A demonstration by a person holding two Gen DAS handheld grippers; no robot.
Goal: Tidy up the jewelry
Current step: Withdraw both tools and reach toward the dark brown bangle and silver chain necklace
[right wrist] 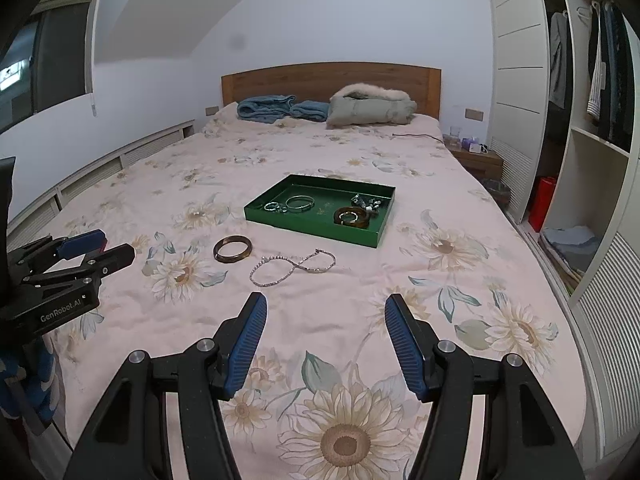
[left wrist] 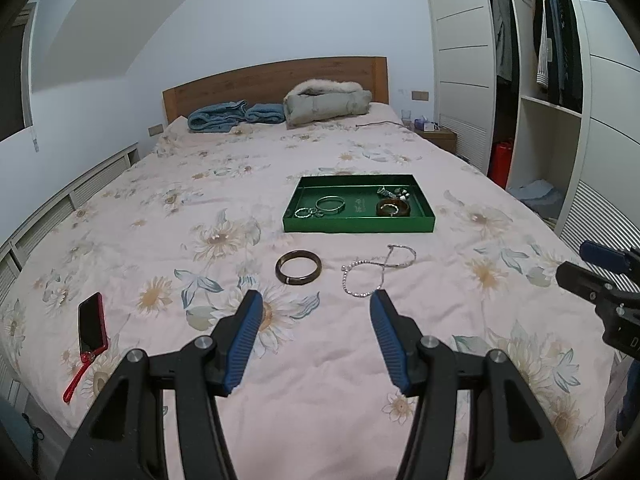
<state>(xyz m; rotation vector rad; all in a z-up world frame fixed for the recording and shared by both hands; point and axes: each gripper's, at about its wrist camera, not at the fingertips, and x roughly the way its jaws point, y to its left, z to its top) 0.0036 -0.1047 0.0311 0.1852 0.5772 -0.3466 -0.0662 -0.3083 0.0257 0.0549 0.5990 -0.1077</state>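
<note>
Some rings and bangles already sit in the green tray [left wrist: 358, 224] at mid-frame — but the brown bangle [left wrist: 298, 267] and the bead necklace [left wrist: 372, 270] still lie on the bed below it, and my left claw [left wrist: 316, 312] and right claw [right wrist: 326, 314] are both open, holding nothing

Green tray [left wrist: 358, 225] — pink floral bedspread [left wrist: 160, 208] — brown bangle [left wrist: 298, 267].

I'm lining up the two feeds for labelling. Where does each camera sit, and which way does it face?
Left wrist: on the left gripper, jaws open, facing the headboard; brown bangle just ahead; right gripper at the right edge.
Right wrist: on the right gripper, jaws open, facing the same way; left gripper at the left edge.
Shared: green tray, bead necklace, floral bedspread.
</note>
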